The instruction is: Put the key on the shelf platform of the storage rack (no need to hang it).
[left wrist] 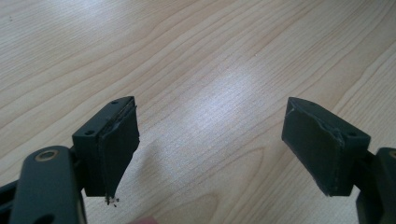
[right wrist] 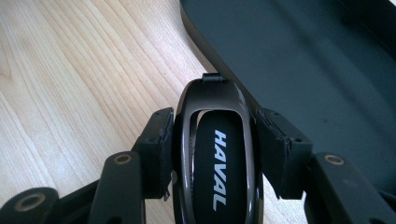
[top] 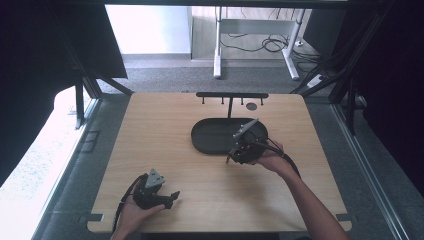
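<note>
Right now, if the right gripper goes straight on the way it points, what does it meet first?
Probably the black tray. The right gripper, its fingers shut on the Haval key fob, points at the tray's near rim, just ahead of the fob's tip. How high it hangs is hard to judge.

Glossy black car key fob point(right wrist: 215, 163), oval, with "HAVAL" lettered lengthwise in white; clamped between two pads, its top end just beside the dark tray's rim point(right wrist: 205, 39).
</note>
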`<action>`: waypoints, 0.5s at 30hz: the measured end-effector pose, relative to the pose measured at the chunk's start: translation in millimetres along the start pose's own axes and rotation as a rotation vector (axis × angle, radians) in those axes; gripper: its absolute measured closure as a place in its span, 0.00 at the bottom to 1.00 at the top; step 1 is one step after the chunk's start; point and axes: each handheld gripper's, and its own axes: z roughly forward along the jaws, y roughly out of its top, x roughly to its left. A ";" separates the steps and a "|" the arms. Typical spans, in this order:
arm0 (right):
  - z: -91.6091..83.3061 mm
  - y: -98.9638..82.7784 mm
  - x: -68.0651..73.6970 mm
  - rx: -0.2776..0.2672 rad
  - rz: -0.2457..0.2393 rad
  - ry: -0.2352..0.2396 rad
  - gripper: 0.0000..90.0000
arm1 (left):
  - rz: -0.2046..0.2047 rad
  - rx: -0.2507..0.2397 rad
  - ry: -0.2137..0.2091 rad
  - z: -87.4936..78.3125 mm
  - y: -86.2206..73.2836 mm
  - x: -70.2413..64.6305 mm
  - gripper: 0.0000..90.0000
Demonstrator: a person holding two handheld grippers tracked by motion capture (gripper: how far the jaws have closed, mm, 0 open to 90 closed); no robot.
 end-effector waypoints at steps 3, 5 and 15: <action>-1.4 1.9 -0.6 0.004 -0.010 -0.001 0.54 | 0.000 -0.001 0.000 0.2 0.0 -0.1 0.21; -3.8 5.2 -0.6 -0.004 -0.010 -0.003 0.54 | 0.000 -0.001 0.000 0.2 0.0 -0.2 0.21; -3.9 22.2 -8.7 -0.018 -0.013 -0.011 0.54 | 0.000 -0.002 0.004 -1.4 -0.1 1.1 0.21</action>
